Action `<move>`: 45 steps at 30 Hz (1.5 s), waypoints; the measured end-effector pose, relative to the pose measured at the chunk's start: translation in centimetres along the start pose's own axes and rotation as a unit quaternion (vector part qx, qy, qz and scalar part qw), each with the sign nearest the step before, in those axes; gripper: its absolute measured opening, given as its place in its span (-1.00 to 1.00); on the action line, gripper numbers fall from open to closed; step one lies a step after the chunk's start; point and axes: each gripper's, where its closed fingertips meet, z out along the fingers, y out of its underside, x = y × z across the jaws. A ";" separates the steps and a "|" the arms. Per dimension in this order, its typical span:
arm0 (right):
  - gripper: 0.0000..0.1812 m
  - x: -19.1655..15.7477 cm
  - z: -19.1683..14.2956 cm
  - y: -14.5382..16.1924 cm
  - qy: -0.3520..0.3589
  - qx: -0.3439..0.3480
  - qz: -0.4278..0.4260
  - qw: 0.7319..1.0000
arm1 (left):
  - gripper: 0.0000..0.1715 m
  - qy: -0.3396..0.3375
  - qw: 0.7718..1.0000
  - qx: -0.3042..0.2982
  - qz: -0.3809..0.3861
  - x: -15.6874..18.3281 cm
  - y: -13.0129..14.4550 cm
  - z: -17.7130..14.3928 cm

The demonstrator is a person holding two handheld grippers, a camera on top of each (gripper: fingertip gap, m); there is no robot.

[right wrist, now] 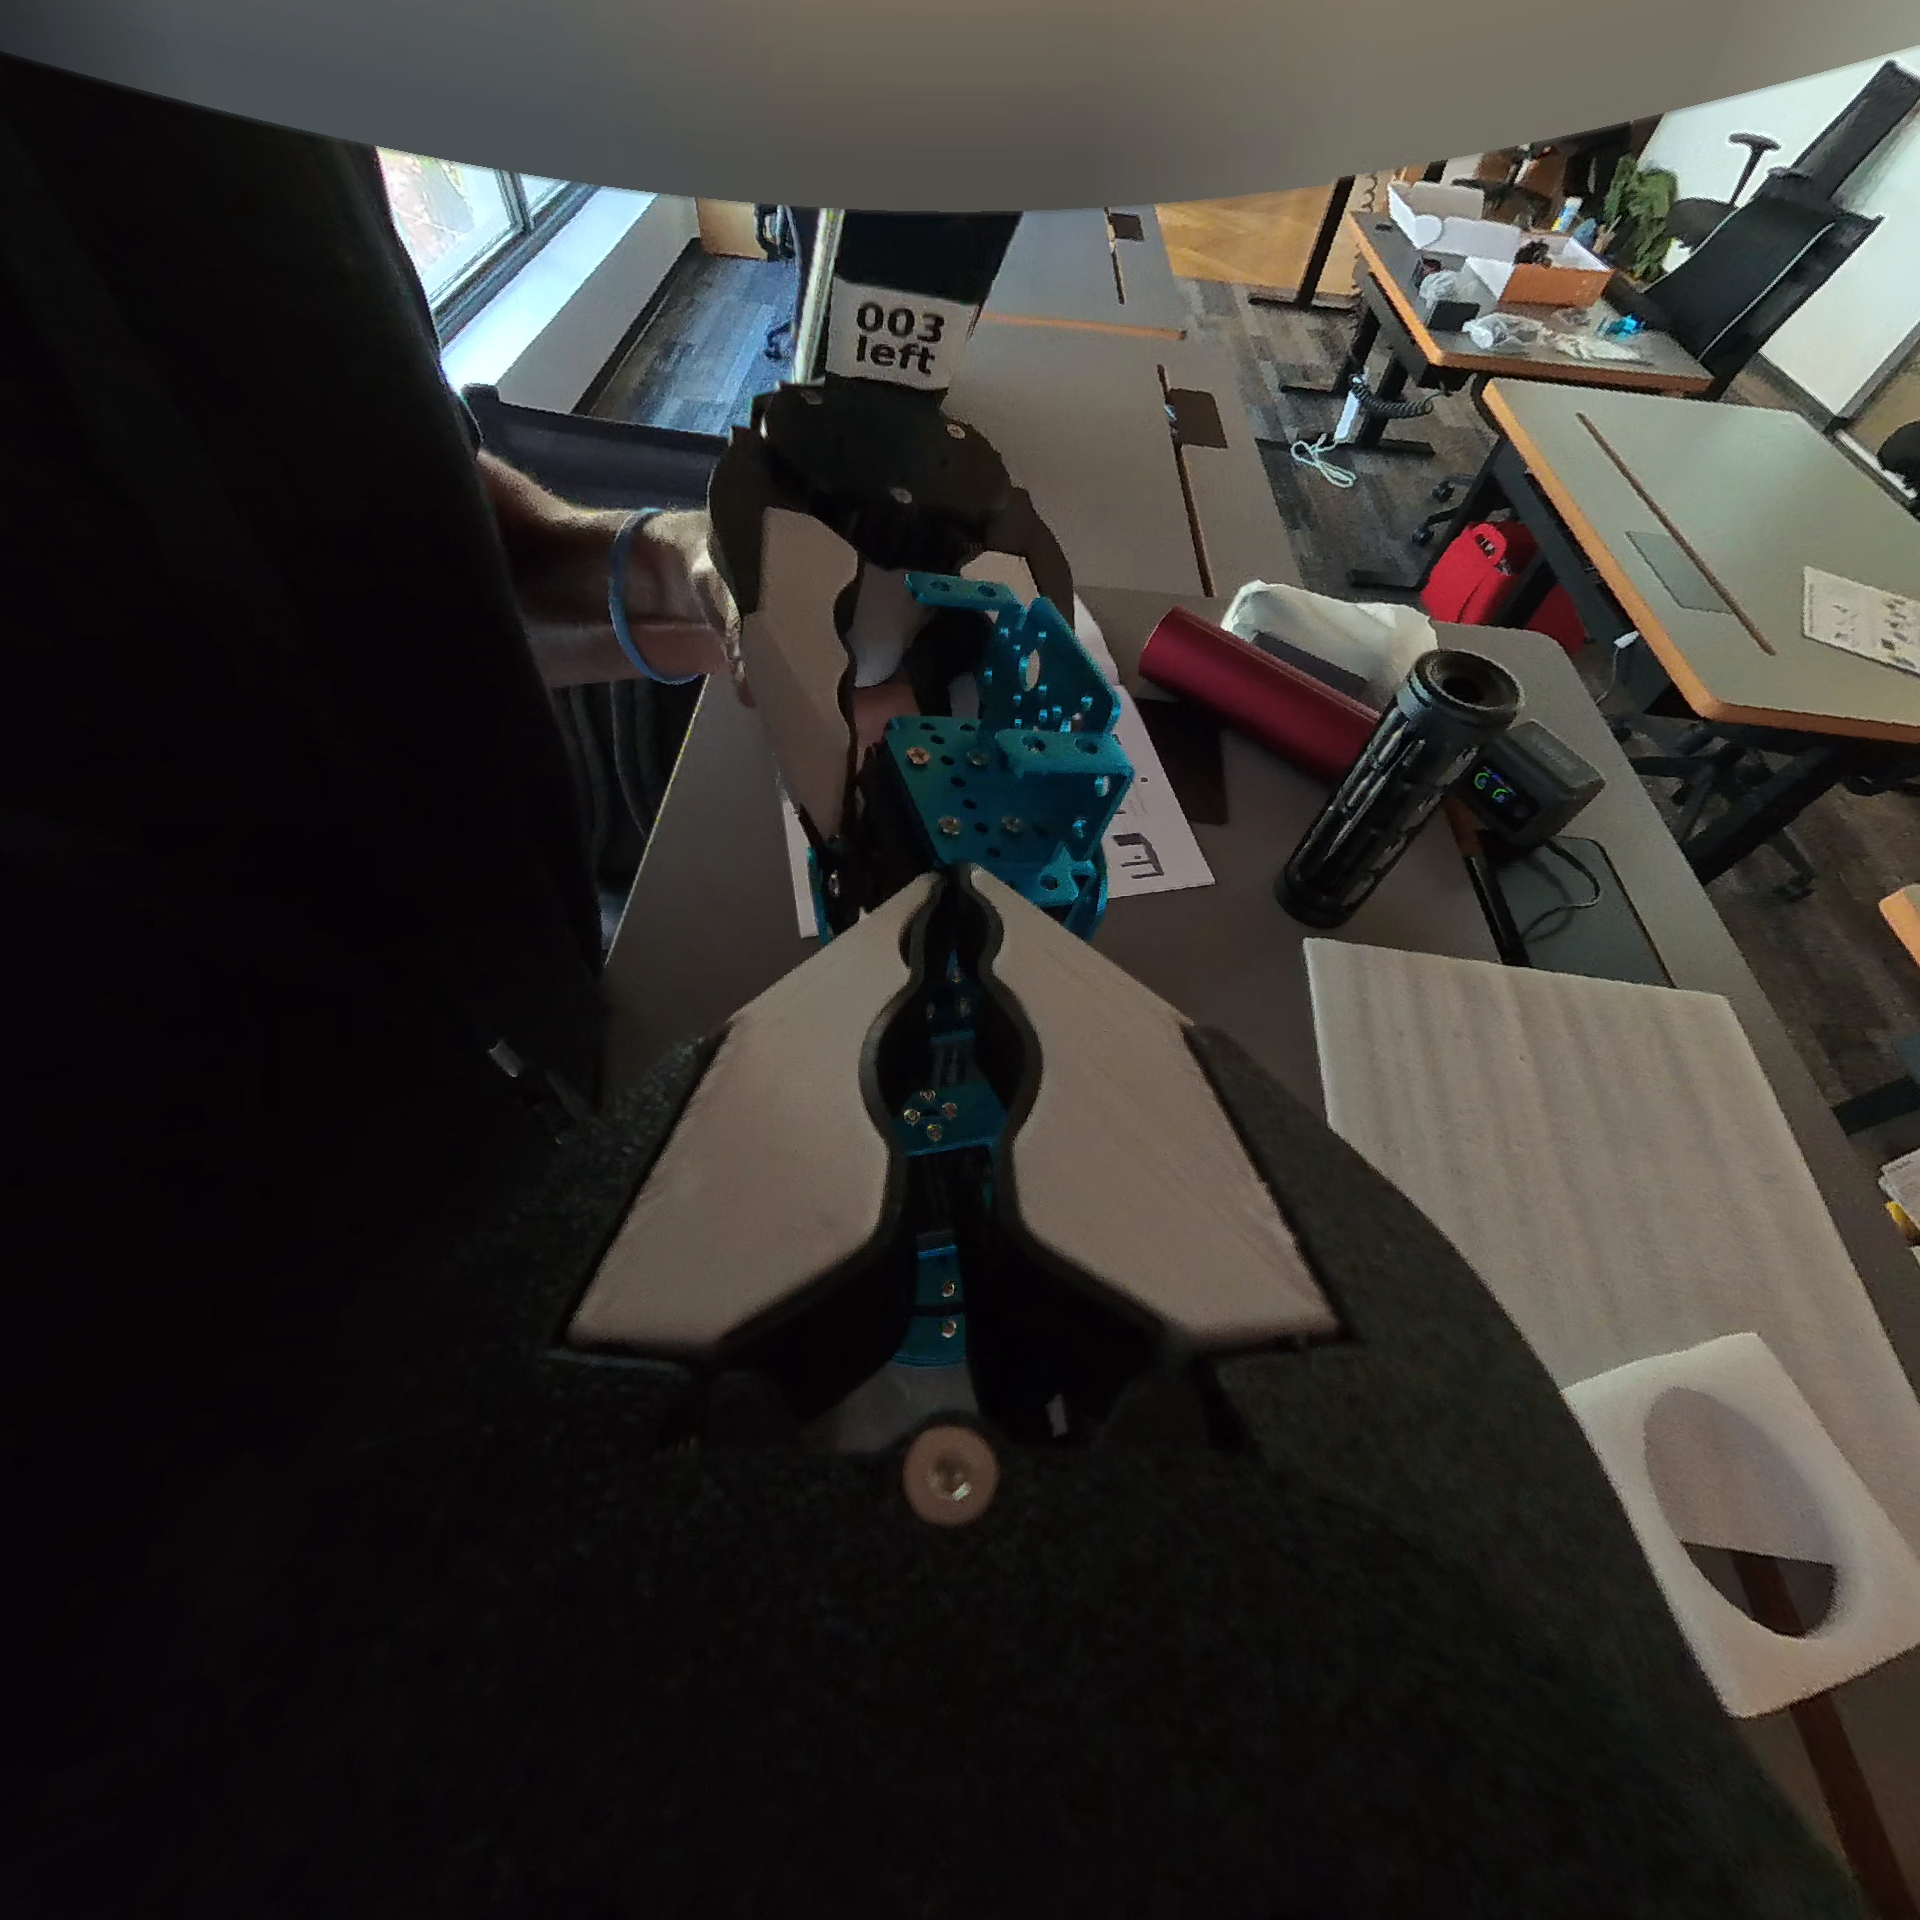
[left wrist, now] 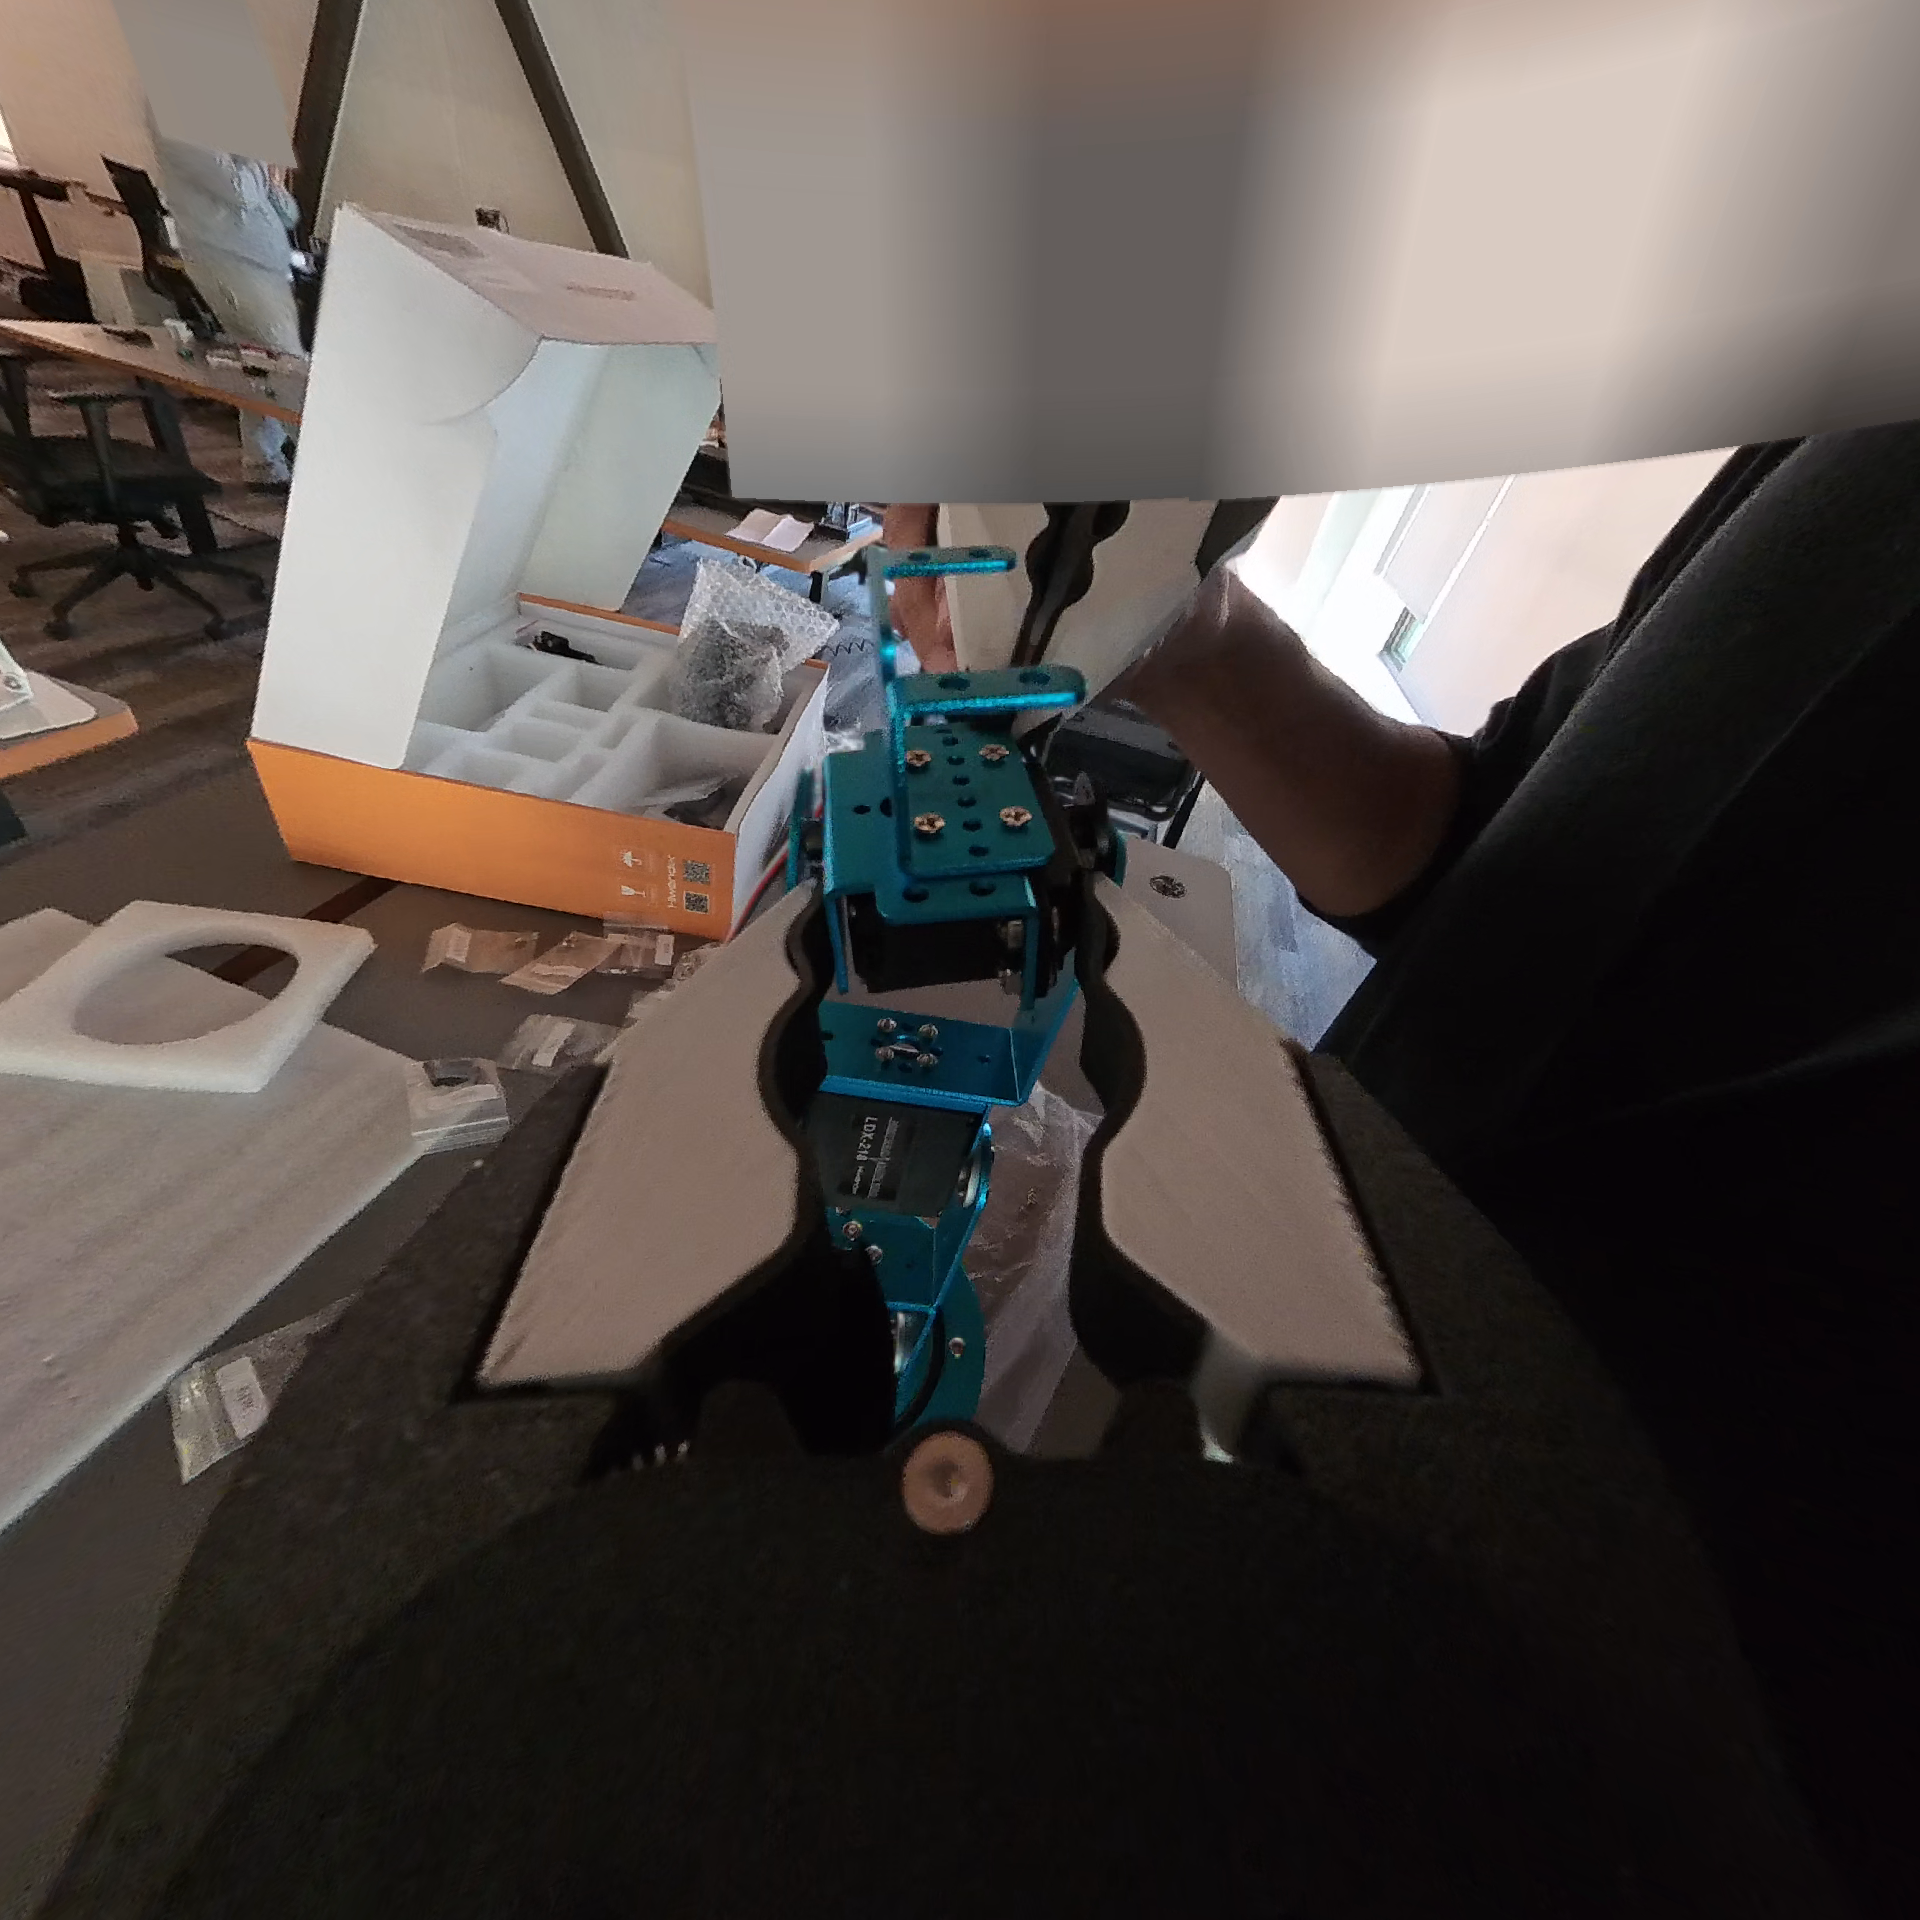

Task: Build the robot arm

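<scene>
Blue bracket assembly (left wrist: 940, 831) gripped by left claw (left wrist: 951, 914); right claw (right wrist: 958, 883) apparently closed.

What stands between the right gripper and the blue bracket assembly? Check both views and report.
Nothing visible does. The tips of the right gripper sit right at the blue bracket assembly, with no object between them. The left gripper clamps the assembly from the far side, clear of that gap.

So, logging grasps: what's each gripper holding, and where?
Both clamp the blue servo-bracket assembly: left gripper around its black servo section, right gripper lower on its brackets.
</scene>
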 end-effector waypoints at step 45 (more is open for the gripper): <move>-0.23 -0.2 3.2 1.0 -0.101 -0.040 0.070 0.992 | -0.47 0.042 0.996 0.075 -0.019 0.1 0.0 -0.5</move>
